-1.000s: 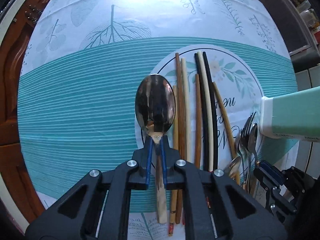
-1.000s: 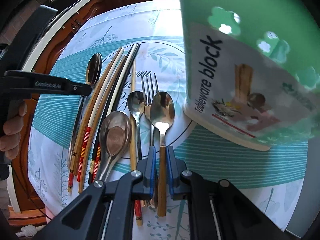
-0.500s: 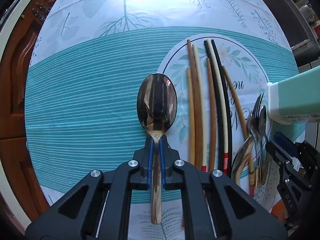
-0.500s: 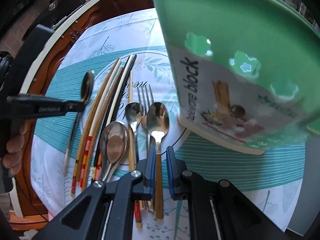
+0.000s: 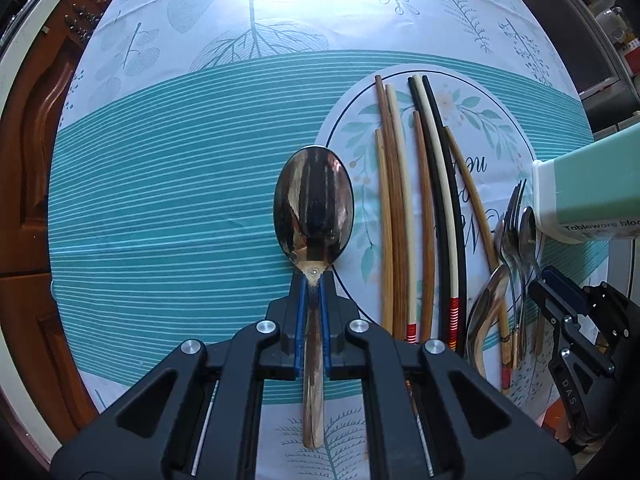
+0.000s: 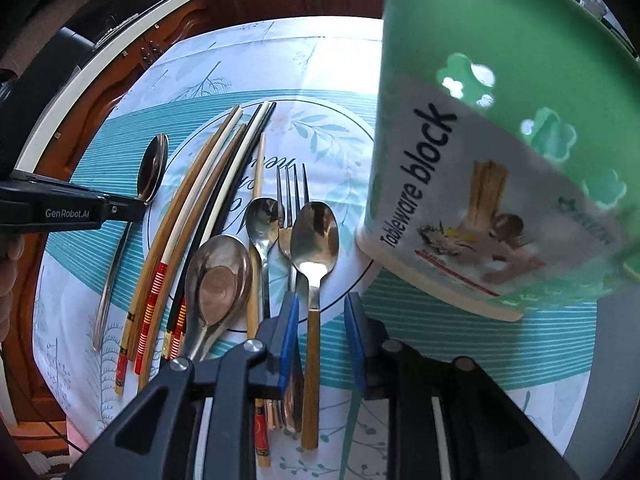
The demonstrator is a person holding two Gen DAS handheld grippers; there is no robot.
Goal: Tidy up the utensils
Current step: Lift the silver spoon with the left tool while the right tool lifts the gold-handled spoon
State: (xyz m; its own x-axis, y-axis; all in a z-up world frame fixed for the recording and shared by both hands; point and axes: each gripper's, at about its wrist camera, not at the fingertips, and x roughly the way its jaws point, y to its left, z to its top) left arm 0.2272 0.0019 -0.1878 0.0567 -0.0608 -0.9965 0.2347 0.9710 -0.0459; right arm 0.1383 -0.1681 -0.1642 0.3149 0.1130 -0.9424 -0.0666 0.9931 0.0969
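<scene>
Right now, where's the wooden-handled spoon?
Right wrist view: wooden-handled spoon lies on the tablecloth between the open right tongs, fork left, green holder right.

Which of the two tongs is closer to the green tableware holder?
Right. The right tongs sit beside the green holder, open around a wooden-handled spoon. The left tongs grip a steel spoon beyond the chopsticks.

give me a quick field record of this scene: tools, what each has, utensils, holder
left tool: shut on the neck of a large steel spoon, set apart to the left of the other utensils
right tool: open, one finger either side of the wooden-handled spoon, not clamping it
chopsticks: lying in a row on the tablecloth
other cutlery: fork, small spoon, soup ladle spoon
holder: green tableware block, standing at the right
</scene>
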